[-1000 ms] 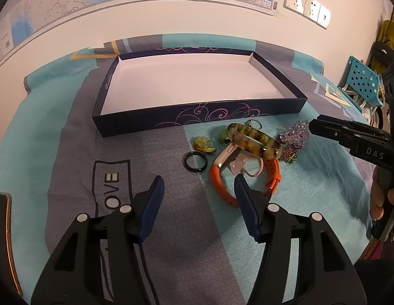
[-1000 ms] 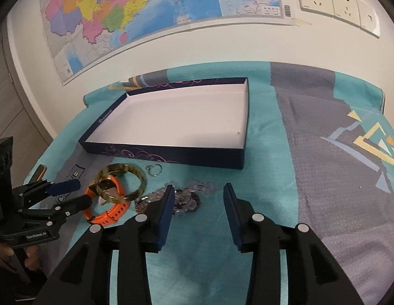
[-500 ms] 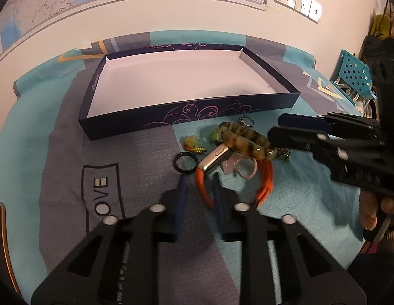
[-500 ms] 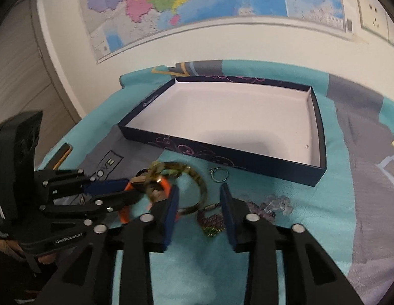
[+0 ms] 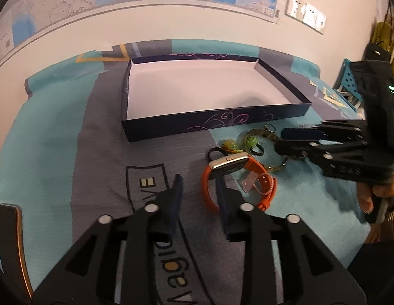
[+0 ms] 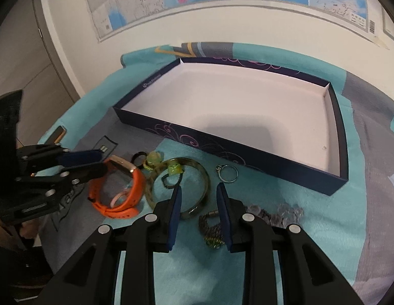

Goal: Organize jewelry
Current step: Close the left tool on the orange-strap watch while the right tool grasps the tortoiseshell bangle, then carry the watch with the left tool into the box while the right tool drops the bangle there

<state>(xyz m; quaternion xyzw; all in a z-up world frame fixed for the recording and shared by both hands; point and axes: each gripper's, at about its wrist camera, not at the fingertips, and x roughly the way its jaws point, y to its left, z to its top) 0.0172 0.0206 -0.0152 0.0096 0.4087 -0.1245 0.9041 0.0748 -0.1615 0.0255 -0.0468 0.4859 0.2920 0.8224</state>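
Note:
A shallow dark blue box (image 5: pixel 214 124) (image 6: pixel 222 150) with a white inside lies open on the patterned cloth. In front of it are an orange watch (image 5: pixel 230 162) (image 6: pixel 135 185), an amber bangle (image 5: pixel 274 167) (image 6: pixel 205 178), a black ring (image 5: pixel 214 151), a silver ring (image 6: pixel 228 172), green and yellow charms (image 5: pixel 230 145) and a pink hoop (image 5: pixel 263 183). My left gripper (image 5: pixel 198 185) is opening. The watch's orange strap stands between its fingers, beside the right one, unpressed. My right gripper (image 6: pixel 198 200) is closing and straddles the bangle's near rim without pressing it.
Clear beads (image 6: pixel 286 212) and a dark chain (image 6: pixel 212 228) lie right of the bangle. A wooden edge (image 5: pixel 8 228) shows at far left. A map and wall sockets (image 5: pixel 306 15) hang behind the box. A blue perforated stool (image 5: pixel 349 81) stands to the right. A hand (image 5: pixel 369 195) holds the right gripper.
My left gripper closed beside the watch, then partly reopened. The right gripper swung in over the bangle and narrowed. The bangle now lies beside the watch instead of on it.

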